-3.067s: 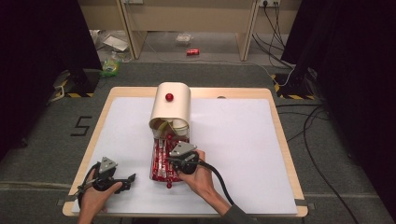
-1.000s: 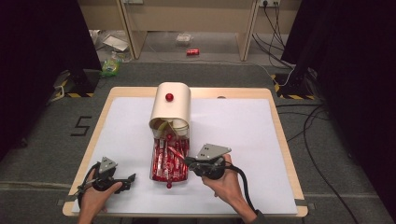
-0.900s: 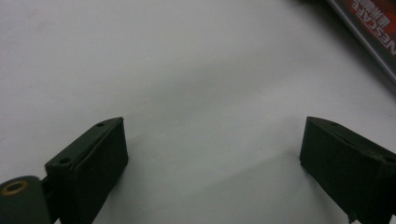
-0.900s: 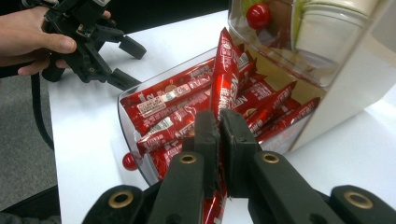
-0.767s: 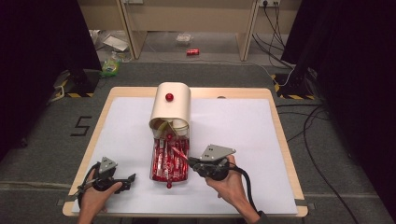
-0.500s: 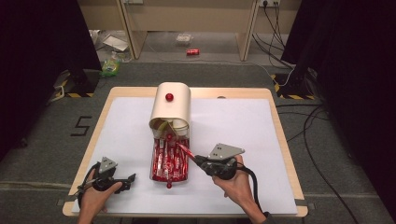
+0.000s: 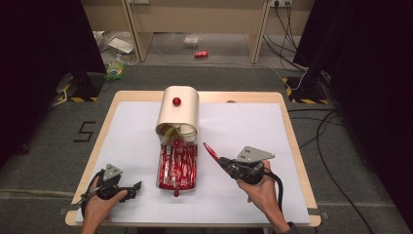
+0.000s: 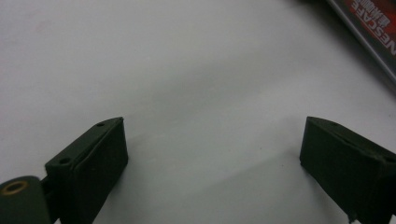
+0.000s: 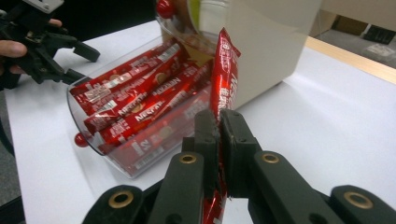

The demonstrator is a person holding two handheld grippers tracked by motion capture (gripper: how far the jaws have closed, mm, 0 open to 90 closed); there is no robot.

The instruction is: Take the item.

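Note:
A clear drawer (image 7: 161, 183) full of red Nescafé sachets (image 7: 178, 163) sticks out of a cream box (image 7: 179, 117) with a red knob (image 7: 176, 101). My right gripper (image 7: 220, 161) is just right of the drawer, shut on one red sachet (image 7: 210, 150) that it holds up off the table. In the right gripper view that sachet (image 9: 225, 70) rises upright from between the closed jaws of the right gripper (image 9: 218, 122), with the drawer (image 9: 84, 128) behind it. My left gripper (image 7: 134, 186) rests open on the table, left of the drawer. In its own view the left gripper (image 8: 215, 137) has bare white table between its fingers.
White sheet (image 7: 243, 126) covers the wooden table (image 7: 292, 141). The drawer's edge (image 8: 373, 28) shows at the top right of the left gripper view. The left gripper (image 9: 70, 53) appears far off beyond the drawer in the right gripper view. Cables and litter lie on the floor behind.
My right gripper has drawn away from over the drawer toward the right, carrying one sachet out with it. The left gripper has stayed still.

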